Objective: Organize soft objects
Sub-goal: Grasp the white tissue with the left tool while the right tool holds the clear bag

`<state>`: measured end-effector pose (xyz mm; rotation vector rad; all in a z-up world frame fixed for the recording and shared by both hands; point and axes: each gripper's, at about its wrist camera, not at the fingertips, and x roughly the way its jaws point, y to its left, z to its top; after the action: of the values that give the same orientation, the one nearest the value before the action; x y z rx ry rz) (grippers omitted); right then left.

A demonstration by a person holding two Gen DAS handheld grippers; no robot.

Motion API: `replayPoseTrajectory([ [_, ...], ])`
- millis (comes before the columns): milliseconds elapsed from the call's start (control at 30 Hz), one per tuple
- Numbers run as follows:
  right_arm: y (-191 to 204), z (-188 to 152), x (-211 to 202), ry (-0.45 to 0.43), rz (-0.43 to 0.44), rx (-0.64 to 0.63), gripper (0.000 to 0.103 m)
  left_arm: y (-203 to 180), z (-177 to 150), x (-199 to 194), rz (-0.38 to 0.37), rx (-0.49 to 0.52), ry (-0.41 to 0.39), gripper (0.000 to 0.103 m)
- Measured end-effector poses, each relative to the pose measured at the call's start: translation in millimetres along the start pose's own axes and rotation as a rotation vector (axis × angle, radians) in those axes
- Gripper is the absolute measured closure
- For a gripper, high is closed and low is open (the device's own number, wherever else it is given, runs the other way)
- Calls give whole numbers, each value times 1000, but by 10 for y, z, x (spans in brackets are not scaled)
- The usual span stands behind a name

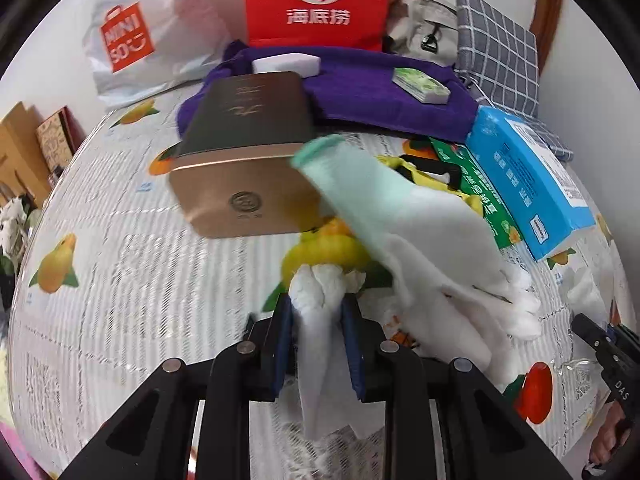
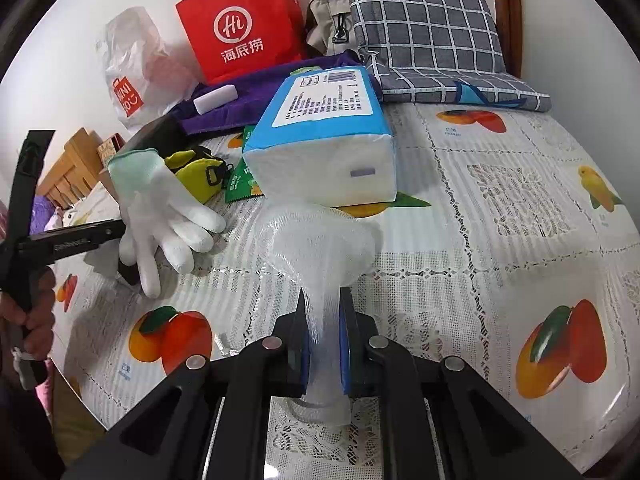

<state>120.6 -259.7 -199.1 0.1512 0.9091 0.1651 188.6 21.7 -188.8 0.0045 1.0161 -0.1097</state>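
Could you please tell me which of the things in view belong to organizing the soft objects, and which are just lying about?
Part of the job:
- white glove, pinched in the left gripper
- white mesh cloth, pinched in the right gripper

Lying about:
- gold tin
- blue tissue pack
- red paper bag
- purple towel
- checked cushion
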Motion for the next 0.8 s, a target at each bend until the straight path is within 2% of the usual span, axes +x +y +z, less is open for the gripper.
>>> replayPoseTrajectory([
  [333,49,67,-46,39,-35,7,92,304,-42,-228,-46,-96,-21,80],
  [500,143,205,-239,5,-54,-9,92,350,21,-339,-62,-101,-25,80],
  [800,338,557,-523,-62,-47,-53,92,394,233,-613,-92,-93,-83,80],
])
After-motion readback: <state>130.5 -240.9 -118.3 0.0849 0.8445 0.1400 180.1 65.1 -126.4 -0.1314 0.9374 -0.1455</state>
